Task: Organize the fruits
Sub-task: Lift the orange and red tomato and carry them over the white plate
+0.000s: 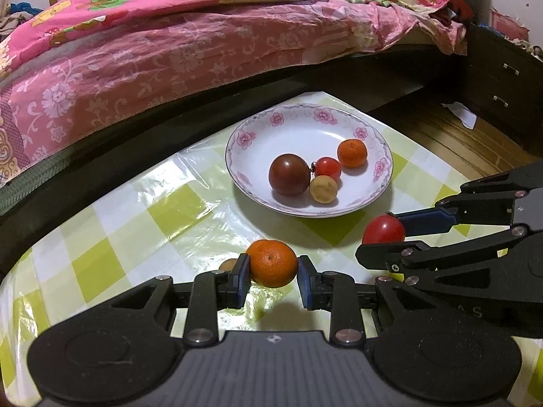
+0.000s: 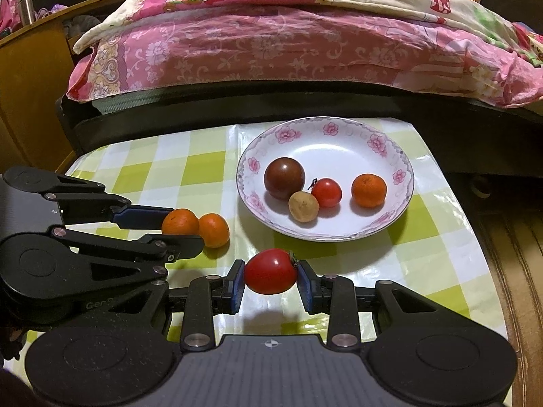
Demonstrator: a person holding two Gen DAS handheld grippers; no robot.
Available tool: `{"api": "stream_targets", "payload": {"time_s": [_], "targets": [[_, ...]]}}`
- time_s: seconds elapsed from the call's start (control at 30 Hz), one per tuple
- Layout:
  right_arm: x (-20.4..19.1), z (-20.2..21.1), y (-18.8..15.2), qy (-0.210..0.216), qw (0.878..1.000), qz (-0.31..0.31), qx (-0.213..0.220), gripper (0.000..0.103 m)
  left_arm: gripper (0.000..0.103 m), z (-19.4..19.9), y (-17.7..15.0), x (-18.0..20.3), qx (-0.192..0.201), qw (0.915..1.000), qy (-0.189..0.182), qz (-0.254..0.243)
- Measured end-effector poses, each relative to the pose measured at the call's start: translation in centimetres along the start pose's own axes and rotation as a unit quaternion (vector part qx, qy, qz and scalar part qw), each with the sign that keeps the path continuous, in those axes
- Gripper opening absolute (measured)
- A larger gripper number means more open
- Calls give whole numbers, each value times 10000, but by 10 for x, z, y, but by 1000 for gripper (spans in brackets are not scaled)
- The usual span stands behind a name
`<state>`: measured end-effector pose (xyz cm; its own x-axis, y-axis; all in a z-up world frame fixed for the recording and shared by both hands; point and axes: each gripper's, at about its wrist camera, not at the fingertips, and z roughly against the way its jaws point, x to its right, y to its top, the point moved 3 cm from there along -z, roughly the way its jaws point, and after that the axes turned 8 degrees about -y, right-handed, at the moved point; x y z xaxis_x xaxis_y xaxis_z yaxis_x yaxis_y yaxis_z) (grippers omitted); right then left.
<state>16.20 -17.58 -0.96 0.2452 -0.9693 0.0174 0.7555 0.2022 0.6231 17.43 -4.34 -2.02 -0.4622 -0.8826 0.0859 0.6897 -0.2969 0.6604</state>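
My left gripper is shut on an orange tangerine, held just above the checked tablecloth. In the right wrist view that gripper comes in from the left with its tangerine, and a second tangerine lies right beside it on the cloth. My right gripper is shut on a red tomato, also seen from the left wrist. The flowered white plate holds a dark tomato, a small red tomato, a tangerine and a small yellowish fruit.
The table with the green-checked plastic cloth stands against a bed with pink floral bedding. Past the table's right edge lie a wooden floor and dark drawers. A wooden cabinet stands at the far left.
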Motion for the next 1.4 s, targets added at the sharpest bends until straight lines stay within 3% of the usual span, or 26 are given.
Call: {"api": "stream_targets", "payload": {"time_s": [1.4], "targets": [[10,-1,20,-278,9992,-130,259,29,36,-7,35,0,382,9990,180,-127]]}}
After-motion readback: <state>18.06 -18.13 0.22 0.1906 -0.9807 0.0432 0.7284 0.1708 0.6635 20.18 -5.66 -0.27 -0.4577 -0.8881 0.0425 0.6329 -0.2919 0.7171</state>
